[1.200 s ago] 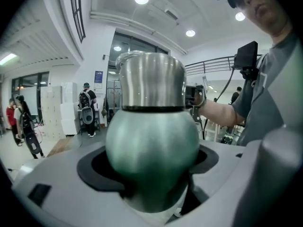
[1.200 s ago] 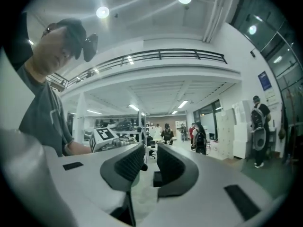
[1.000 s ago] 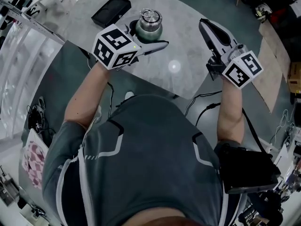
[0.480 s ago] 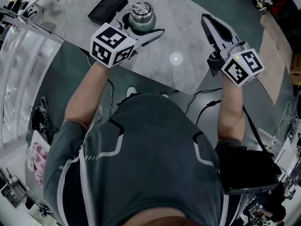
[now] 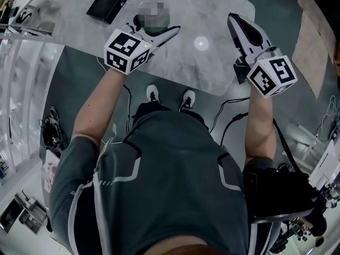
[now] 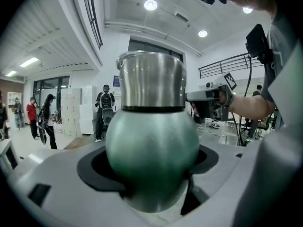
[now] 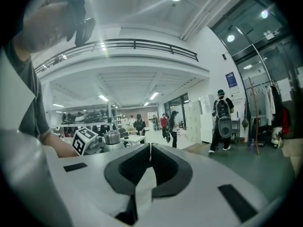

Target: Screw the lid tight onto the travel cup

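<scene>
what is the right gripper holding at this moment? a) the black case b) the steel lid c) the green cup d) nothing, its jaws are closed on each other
D: the right gripper has its jaws pressed together with nothing between them, while the travel cup sits clamped in the left gripper.

— A black case [image 5: 110, 1] is lying far left on the marble table [image 5: 212, 70].
— And in the hall, a person with a backpack [image 7: 221, 119] is facing away, others [image 7: 171, 126] standing farther off.
</scene>
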`<action>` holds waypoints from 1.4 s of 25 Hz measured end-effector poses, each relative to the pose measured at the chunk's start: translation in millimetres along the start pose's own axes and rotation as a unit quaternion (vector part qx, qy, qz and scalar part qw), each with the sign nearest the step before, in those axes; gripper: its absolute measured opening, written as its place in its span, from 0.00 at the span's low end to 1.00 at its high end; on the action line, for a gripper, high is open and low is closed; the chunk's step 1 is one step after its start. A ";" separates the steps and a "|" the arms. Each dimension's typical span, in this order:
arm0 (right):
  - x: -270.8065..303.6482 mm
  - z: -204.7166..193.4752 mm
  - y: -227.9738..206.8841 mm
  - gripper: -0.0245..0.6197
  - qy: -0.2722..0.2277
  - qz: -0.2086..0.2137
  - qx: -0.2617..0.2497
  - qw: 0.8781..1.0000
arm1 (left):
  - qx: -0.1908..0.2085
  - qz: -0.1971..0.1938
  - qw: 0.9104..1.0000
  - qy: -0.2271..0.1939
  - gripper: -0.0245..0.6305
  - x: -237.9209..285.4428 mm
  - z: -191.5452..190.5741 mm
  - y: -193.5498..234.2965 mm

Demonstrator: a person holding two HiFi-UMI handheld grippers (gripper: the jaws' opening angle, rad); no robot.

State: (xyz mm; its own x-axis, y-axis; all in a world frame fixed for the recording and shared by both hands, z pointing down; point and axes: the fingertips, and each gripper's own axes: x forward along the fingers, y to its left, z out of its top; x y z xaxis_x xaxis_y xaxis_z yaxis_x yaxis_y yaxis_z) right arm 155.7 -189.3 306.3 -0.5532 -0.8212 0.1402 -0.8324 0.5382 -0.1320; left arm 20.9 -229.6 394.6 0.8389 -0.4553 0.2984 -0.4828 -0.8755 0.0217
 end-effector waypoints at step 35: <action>55.6 -232.5 -94.0 0.09 0.103 -0.085 0.098 0.986 | -0.041 0.020 0.996 0.076 0.65 166.3 -230.8 63.3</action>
State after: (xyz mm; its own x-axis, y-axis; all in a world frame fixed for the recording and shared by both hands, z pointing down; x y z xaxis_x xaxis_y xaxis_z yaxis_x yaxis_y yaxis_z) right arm 195.5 -241.4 554.7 -0.4174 -0.8294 0.3714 -0.9028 0.3318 -0.2735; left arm 71.8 -323.3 665.8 0.7745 -0.4539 0.4407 -0.5386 -0.8385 0.0829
